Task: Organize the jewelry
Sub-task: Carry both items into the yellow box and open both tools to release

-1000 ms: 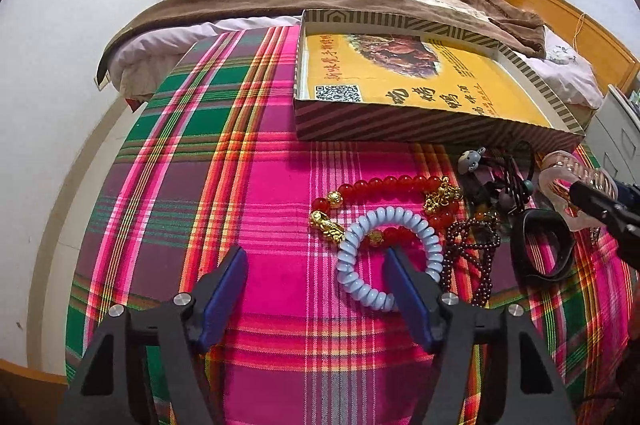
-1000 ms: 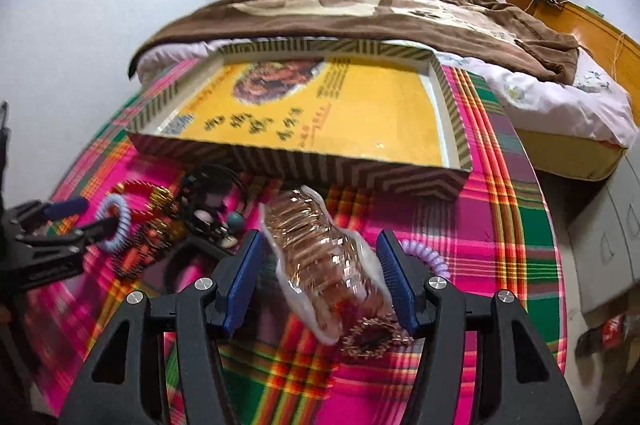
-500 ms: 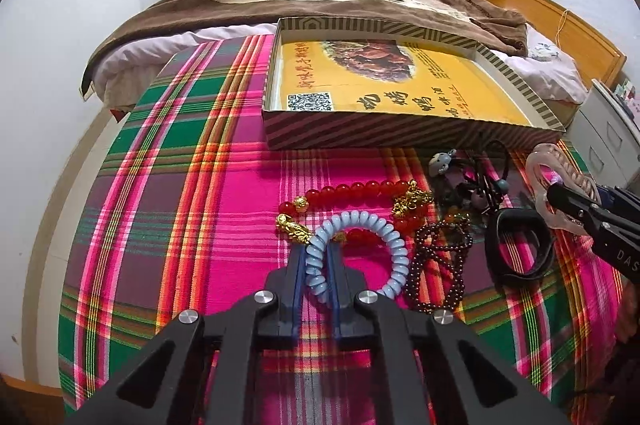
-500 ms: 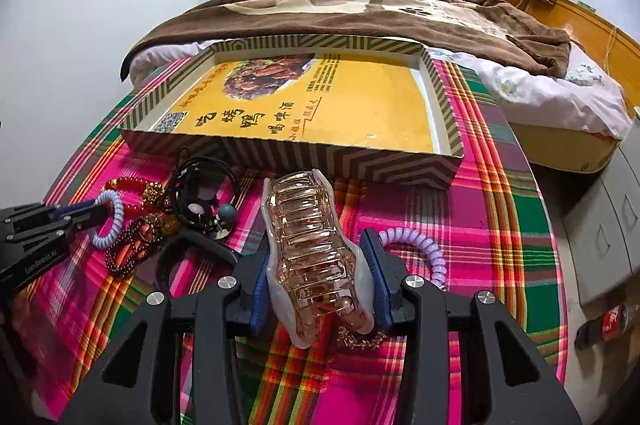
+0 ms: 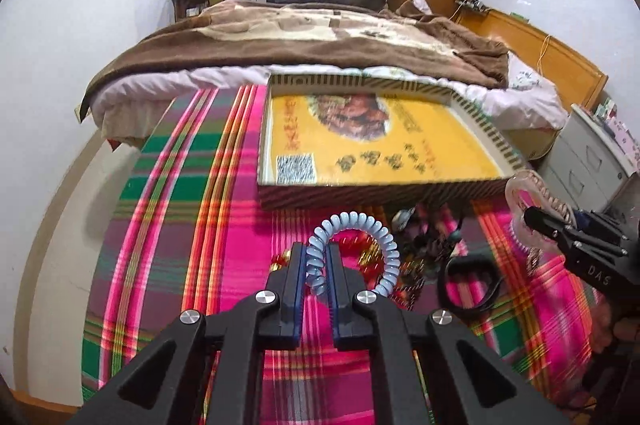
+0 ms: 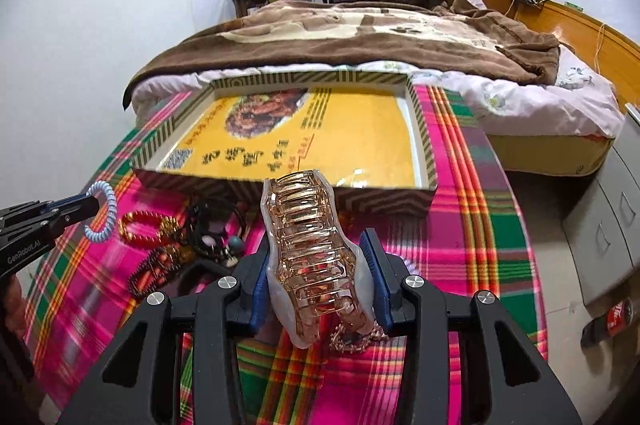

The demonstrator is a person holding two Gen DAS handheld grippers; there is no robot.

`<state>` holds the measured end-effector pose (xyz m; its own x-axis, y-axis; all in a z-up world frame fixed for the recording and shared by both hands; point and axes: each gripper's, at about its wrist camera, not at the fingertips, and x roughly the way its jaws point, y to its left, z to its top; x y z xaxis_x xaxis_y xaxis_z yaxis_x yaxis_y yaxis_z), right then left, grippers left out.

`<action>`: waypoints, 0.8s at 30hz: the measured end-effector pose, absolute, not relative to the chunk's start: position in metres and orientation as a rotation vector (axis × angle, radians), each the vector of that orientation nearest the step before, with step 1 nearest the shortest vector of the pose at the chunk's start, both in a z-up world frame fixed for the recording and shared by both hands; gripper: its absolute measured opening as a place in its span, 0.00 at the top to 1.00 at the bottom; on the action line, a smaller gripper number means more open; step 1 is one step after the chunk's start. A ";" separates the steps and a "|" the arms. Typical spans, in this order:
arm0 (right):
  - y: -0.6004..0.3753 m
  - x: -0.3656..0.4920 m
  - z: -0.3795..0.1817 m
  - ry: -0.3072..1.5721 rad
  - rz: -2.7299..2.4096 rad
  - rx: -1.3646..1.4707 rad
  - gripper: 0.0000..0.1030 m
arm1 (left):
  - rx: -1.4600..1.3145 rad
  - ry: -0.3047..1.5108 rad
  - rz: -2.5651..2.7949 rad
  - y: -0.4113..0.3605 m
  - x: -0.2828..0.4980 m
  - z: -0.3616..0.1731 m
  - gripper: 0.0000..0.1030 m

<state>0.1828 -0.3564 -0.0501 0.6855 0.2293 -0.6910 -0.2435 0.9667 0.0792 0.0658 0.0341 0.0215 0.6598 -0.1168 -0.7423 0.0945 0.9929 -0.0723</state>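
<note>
My left gripper is shut on a pale blue spiral hair tie and holds it lifted above the plaid cloth; it also shows in the right wrist view. My right gripper is shut on a large rose-gold hair claw clip, raised off the table; the clip shows at the right of the left wrist view. A shallow striped box with a yellow printed floor stands just beyond both grippers. The red bead bracelet and dark bead strings lie on the cloth.
A tangle of black hair ties and a black band lie between the grippers. A gold chain piece lies under the clip. A bed with a brown blanket is behind the table; grey drawers stand at the right.
Both grippers closed: the left on the blue spiral tie, the right on the claw clip. Both have since lifted their items off the cloth and moved toward the box.
</note>
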 end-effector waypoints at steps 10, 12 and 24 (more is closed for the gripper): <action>-0.368 0.220 -0.023 0.749 0.243 0.035 0.59 | -0.038 0.790 -0.161 0.028 0.115 0.057 0.91; -0.371 0.231 -0.021 0.751 0.235 0.040 0.59 | -0.046 0.789 -0.168 0.026 0.129 0.058 0.91; -0.379 0.336 -0.030 0.819 0.220 0.061 0.59 | -0.075 0.824 -0.208 0.014 0.235 0.044 0.91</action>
